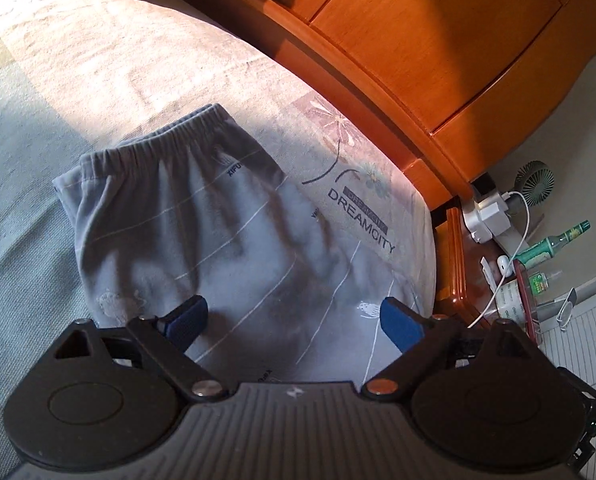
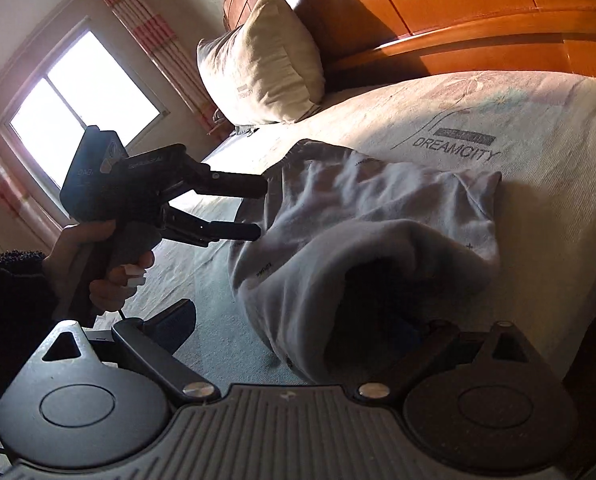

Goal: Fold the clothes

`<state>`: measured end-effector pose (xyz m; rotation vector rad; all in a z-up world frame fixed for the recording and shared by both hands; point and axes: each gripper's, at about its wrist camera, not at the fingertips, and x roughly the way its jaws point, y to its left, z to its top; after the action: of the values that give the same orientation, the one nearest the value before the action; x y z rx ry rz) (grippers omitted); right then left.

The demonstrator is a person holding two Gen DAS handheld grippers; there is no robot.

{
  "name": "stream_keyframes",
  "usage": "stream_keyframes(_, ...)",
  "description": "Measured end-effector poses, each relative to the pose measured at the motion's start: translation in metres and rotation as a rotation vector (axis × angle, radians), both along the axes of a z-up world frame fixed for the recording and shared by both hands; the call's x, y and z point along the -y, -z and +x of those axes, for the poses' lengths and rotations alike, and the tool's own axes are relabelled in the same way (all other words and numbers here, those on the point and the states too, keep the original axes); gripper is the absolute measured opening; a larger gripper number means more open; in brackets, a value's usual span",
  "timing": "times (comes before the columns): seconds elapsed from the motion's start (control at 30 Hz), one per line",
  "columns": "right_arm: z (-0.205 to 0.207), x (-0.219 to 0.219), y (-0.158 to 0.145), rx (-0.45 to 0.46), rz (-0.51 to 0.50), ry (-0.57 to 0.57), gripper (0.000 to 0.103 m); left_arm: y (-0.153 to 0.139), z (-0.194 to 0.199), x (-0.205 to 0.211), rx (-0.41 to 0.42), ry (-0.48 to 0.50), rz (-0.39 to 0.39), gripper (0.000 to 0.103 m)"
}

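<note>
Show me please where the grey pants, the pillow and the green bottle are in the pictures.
grey pants [image 1: 202,232]: left wrist view, on the middle of the cloth below the elastic waistband.
pillow [image 2: 262,60]: right wrist view, on its front face.
green bottle [image 1: 553,246]: left wrist view, on the labelled body.

Your right tongs [image 2: 294,330] have one finger buried under a raised fold of the grey trousers [image 2: 361,240], so its tip is lost in shadow. In the left wrist view the trousers' near end runs under your left tongs [image 1: 294,320]. The small nightstand clutter [image 1: 537,276] is too tiny to read.
</note>
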<state>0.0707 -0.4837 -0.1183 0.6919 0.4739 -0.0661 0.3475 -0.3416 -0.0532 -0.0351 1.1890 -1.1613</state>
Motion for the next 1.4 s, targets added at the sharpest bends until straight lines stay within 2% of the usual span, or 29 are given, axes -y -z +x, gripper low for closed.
stream_keyframes(0.1, 0.002, -0.003, 0.007, 0.030, -0.018, -0.029, 0.100, -0.007, -0.010, -0.020, -0.005, -0.013, -0.015, 0.093)
stream_keyframes(0.2, 0.005, -0.008, 0.003, 0.051, 0.021, -0.086, 0.100, -0.013, -0.020, -0.040, -0.009, -0.027, -0.029, 0.093)
stream_keyframes(0.33, 0.010, -0.020, -0.004, 0.055, 0.198, -0.203, 0.100, -0.022, -0.033, -0.067, -0.015, -0.045, -0.049, 0.093)
stream_keyframes(0.4, 0.004, -0.025, -0.007, 0.107, 0.304, -0.271, 0.101, -0.026, -0.040, -0.081, -0.019, -0.054, -0.059, 0.093)
stream_keyframes(0.5, -0.008, -0.024, -0.006, 0.121, 0.379, -0.281, 0.102, -0.031, -0.052, -0.090, 0.017, -0.044, -0.026, 0.093)
stream_keyframes(0.63, -0.029, -0.003, 0.007, 0.072, 0.393, -0.153, 0.102, -0.032, -0.069, -0.092, 0.062, -0.023, -0.005, 0.093)
stream_keyframes(0.77, -0.041, 0.032, 0.024, 0.071, 0.454, 0.077, 0.102, -0.028, -0.089, -0.091, 0.066, 0.002, -0.023, 0.093)
stream_keyframes(1.0, -0.034, 0.071, 0.047, 0.168, 0.635, 0.334, 0.101, -0.021, -0.122, -0.085, 0.083, 0.057, -0.041, 0.093)
stream_keyframes(1.07, -0.033, 0.079, 0.049, 0.200, 0.669, 0.383, 0.088, -0.019, -0.124, -0.086, 0.067, 0.062, -0.048, 0.093)
stream_keyframes(1.13, -0.030, 0.088, 0.043, 0.193, 0.617, 0.389, 0.052, -0.018, -0.125, -0.087, 0.065, 0.054, -0.042, 0.093)
stream_keyframes(1.17, -0.030, 0.090, 0.039, 0.180, 0.583, 0.386, 0.042, -0.017, -0.124, -0.089, 0.062, 0.048, -0.040, 0.093)
stream_keyframes(1.2, -0.029, 0.093, 0.034, 0.168, 0.550, 0.382, 0.018, -0.017, -0.124, -0.090, 0.058, 0.042, -0.039, 0.093)
stream_keyframes(1.3, -0.028, 0.099, 0.019, 0.123, 0.442, 0.375, 0.016, -0.015, -0.122, -0.094, 0.048, 0.025, -0.037, 0.093)
stream_keyframes(1.4, -0.031, 0.095, 0.008, -0.006, 0.254, 0.426, 0.018, -0.015, -0.122, -0.097, 0.056, 0.013, -0.034, 0.093)
